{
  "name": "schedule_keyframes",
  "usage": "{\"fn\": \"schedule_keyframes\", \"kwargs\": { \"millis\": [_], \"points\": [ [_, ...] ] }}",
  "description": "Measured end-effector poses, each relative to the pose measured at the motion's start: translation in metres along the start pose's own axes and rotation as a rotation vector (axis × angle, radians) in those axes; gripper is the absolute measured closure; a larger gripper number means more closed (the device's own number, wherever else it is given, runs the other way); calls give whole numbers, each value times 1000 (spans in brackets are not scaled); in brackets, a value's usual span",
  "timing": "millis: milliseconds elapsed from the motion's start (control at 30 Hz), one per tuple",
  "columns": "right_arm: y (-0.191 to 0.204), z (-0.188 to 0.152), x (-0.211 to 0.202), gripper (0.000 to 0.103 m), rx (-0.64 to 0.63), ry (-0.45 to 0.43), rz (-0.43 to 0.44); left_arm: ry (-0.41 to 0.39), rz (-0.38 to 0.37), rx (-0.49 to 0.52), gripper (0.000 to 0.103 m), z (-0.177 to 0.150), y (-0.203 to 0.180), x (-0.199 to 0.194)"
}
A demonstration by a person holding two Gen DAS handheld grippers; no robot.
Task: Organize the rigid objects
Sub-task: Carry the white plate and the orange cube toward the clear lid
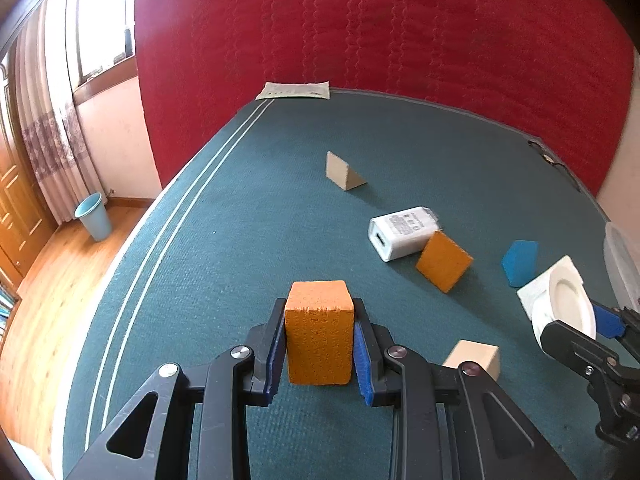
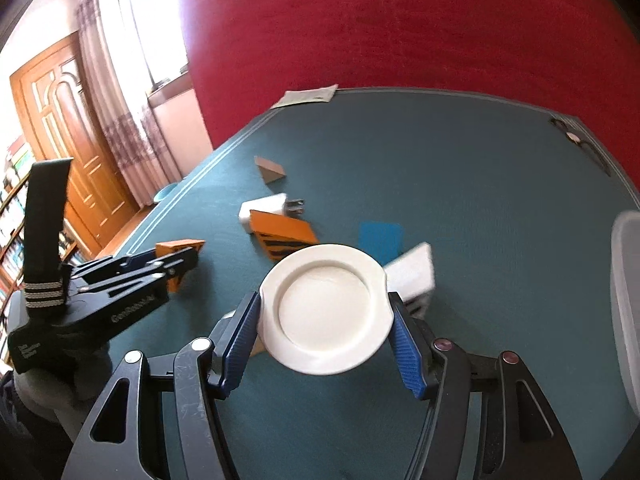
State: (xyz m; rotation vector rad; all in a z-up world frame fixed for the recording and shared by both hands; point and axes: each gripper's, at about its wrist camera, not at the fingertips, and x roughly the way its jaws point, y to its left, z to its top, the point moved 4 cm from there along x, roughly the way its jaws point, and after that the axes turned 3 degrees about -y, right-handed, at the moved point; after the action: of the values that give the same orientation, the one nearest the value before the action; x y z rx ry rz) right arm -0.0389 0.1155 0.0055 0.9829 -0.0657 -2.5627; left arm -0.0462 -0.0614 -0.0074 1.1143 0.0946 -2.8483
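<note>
A blue wastebasket [image 1: 94, 216] stands on the wooden floor [image 1: 60, 280] beside patterned curtains [image 1: 44, 128], near a wooden door [image 2: 68, 136].

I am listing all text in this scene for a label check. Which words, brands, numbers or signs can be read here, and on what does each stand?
Nothing reads with certainty.
White lettering on the left claw body: blurred, unreadable.
Small white print on its grip: too small.
Grey print on the white charger: too small.
Print on the paper sheet at the table's far edge: too small.

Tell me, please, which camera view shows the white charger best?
The left wrist view: the white charger lies whole, its label and port visible. In the right wrist view it sits farther off, partly hidden behind an orange block.
</note>
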Motion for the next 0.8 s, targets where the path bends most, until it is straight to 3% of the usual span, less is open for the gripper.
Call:
{"fn": "schedule_keyframes", "kwargs": {
  "millis": [467,800],
  "points": [
    [-36,-7,-45,40,44,-36,-49,-34,-48,49,72,2,-30,-20],
    [-78,-5,-81,41,114,-85,-133,-50,-83,78,72,4,-50,-33]
  ]
}}
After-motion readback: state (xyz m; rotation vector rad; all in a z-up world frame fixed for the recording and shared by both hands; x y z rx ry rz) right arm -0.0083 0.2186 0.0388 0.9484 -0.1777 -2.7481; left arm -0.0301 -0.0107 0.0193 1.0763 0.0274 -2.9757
